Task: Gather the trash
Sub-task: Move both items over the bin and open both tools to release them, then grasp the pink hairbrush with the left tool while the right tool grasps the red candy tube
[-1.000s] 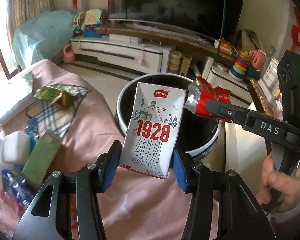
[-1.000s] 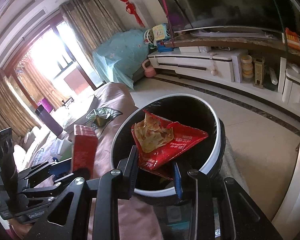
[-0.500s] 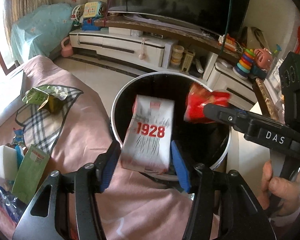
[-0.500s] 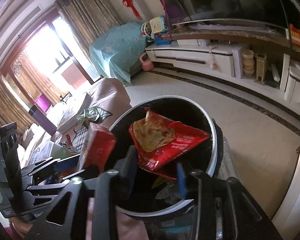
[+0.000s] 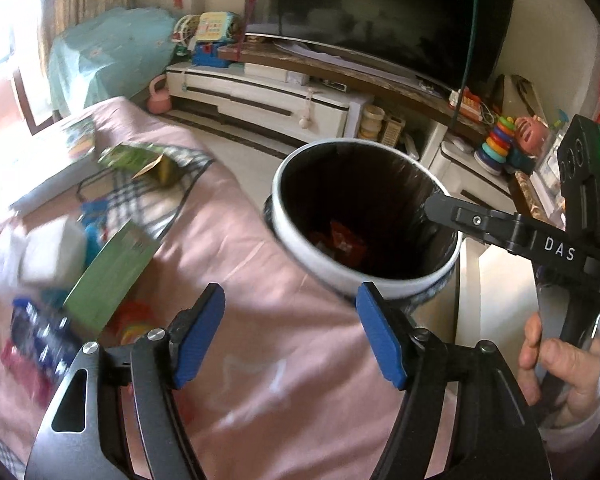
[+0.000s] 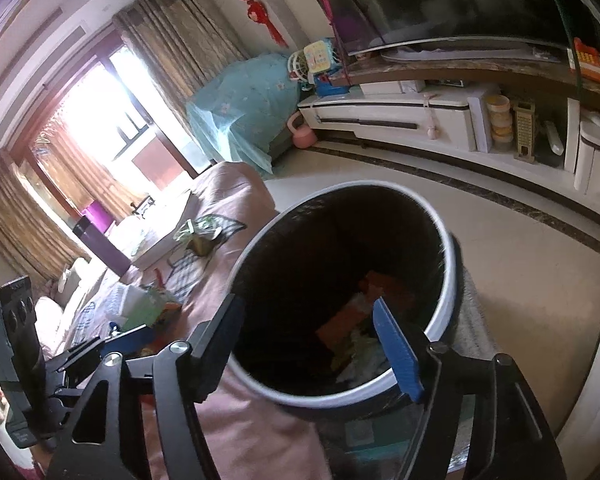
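- The left gripper [image 5: 292, 332] is hanging with fingers spread wide, gripping nothing, near the bin [image 5: 320, 268].
- The right gripper [image 6: 308, 340] is gaping over the bin's rim, also bare.
- Red wrappers [image 5: 346, 242] are lying inside the bin.
- A green carton [image 5: 112, 276] is lying left on the pink cover [image 5: 260, 360].

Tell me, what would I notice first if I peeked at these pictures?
The big black bin with its white rim, right in the middle, with red wrappers lying at its bottom. Both grippers, left and right, gape open and empty just before it. To the left, a green box lies on the pink cloth.
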`<state>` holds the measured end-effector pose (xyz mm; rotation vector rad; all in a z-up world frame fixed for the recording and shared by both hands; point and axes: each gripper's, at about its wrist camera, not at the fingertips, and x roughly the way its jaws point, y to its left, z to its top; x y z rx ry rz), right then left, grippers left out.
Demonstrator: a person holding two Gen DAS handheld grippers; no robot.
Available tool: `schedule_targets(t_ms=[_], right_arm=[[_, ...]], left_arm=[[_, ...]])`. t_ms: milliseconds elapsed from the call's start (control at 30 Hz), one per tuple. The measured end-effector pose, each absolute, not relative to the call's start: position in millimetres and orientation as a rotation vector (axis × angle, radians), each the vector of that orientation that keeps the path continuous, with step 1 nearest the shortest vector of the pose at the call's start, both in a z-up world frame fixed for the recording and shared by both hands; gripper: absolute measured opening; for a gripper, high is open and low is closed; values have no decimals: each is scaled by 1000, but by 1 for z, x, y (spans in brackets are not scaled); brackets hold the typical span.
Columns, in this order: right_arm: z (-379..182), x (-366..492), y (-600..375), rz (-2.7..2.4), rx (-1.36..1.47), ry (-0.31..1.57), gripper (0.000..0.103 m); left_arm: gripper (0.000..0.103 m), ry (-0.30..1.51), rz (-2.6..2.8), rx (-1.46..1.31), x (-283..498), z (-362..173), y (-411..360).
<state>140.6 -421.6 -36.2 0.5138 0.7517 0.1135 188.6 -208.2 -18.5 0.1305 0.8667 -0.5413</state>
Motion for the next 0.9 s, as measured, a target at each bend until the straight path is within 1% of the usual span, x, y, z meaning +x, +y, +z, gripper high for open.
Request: schedule_targets(t_ms=[533, 900], right_arm=[[-50, 117, -328, 231, 493, 801, 73], [-49, 119, -268, 307, 414, 822, 73]], left_arm=[[70, 891, -375, -4, 151, -33, -86], [70, 902, -280, -100, 158, -39, -32]])
